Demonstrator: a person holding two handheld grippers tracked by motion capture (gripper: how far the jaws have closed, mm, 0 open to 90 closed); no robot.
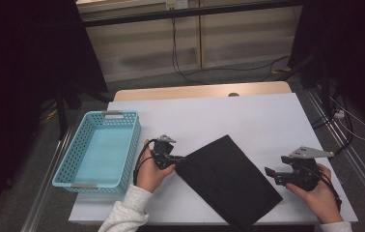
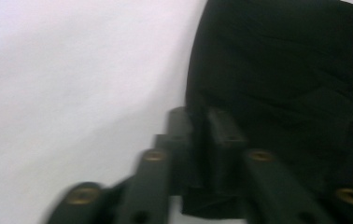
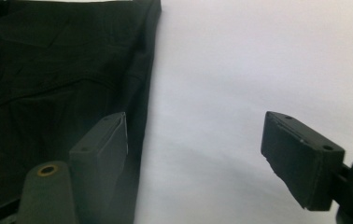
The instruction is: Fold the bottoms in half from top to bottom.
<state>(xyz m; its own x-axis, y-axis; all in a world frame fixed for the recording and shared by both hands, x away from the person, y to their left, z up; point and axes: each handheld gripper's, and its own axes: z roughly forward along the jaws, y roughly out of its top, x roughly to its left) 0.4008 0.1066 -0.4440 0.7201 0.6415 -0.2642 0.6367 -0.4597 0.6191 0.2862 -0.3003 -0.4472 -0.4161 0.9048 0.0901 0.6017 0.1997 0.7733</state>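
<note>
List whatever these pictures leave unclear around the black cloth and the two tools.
- Left tool, left gripper view: motion blur and black on black hide whether its pads still pinch the black cloth edge.
- Black cloth, high view: its near corner is cut off by the bottom edge.
- Right tool, right gripper view: open, with one pad over the cloth's edge; touching or hovering cannot be told.
- Blue basket, high view: the near wall hides part of its floor.

Black cloth [image 1: 229,181] near corner cut by bottom edge; left gripper view blurred.
</note>
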